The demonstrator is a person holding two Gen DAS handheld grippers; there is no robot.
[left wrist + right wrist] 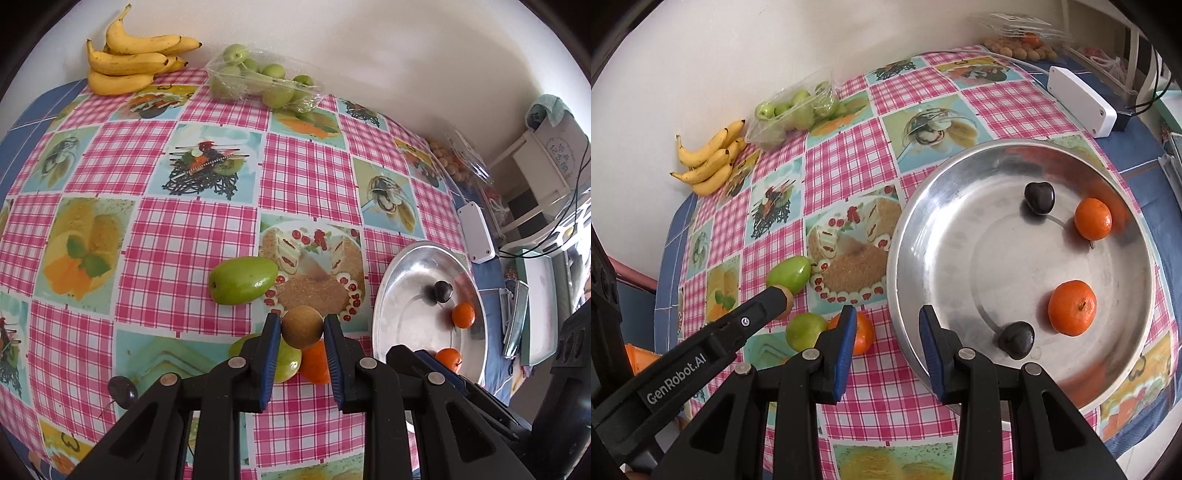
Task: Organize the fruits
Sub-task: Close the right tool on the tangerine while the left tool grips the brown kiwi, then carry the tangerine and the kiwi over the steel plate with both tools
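My left gripper is shut on a round brown fruit and holds it above the tablecloth; it also shows in the right wrist view. Under it lie a green fruit and an orange. An oblong green fruit lies just beyond, and a dark plum lies to the left. A metal bowl holds two oranges and two dark plums. My right gripper is open and empty over the bowl's near-left rim.
Bananas and a clear tray of green fruits sit at the table's far edge by the wall. A white box and a pack of small round fruits are at the far right. A white rack stands past the table.
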